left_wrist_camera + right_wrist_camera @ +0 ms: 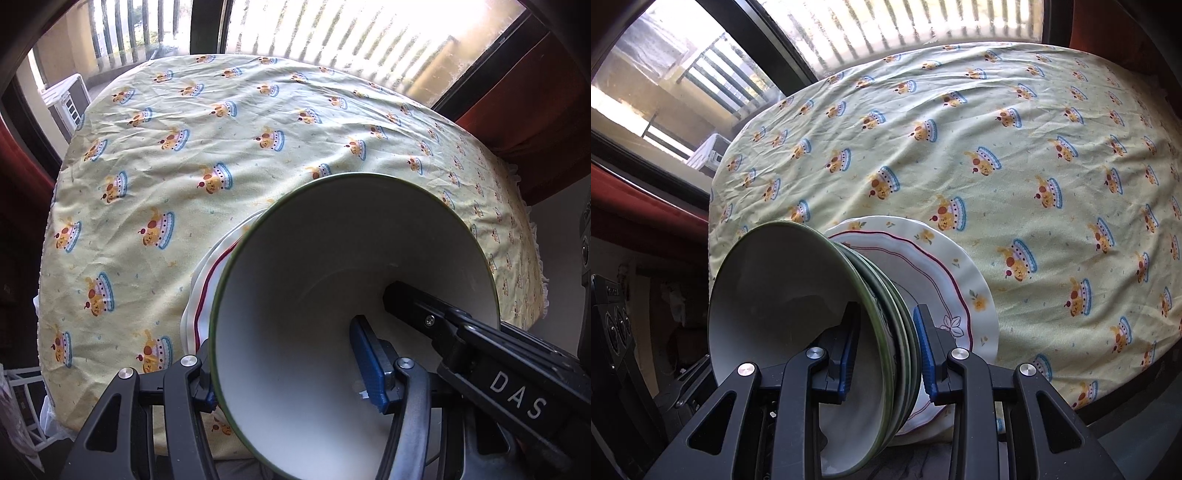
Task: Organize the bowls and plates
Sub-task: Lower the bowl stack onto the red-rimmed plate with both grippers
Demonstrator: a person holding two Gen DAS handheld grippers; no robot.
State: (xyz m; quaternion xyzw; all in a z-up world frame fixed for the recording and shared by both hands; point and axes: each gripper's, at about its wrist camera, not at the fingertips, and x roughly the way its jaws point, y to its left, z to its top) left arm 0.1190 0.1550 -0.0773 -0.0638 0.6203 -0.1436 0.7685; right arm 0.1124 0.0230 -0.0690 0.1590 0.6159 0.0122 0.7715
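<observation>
A stack of green-rimmed white bowls [798, 295] rests on white floral plates [956, 280] with a red line, at the near edge of the table. In the left wrist view the top bowl [332, 266] fills the lower middle, with the plates' edge [207, 280] behind it. My left gripper [284, 369] is shut on the bowl's rim, one finger inside and one outside. My right gripper [886, 350] is shut on the rims of the stacked bowls, one finger inside the top bowl. The right gripper's finger [424, 306] also shows inside the bowl in the left wrist view.
The table wears a pale yellow cloth [221, 147] printed with cartoon cakes, also in the right wrist view [1034, 166]. A window with railings [332, 37] and red curtains [535, 103] stand behind the table. A white rack [22, 406] stands at the lower left.
</observation>
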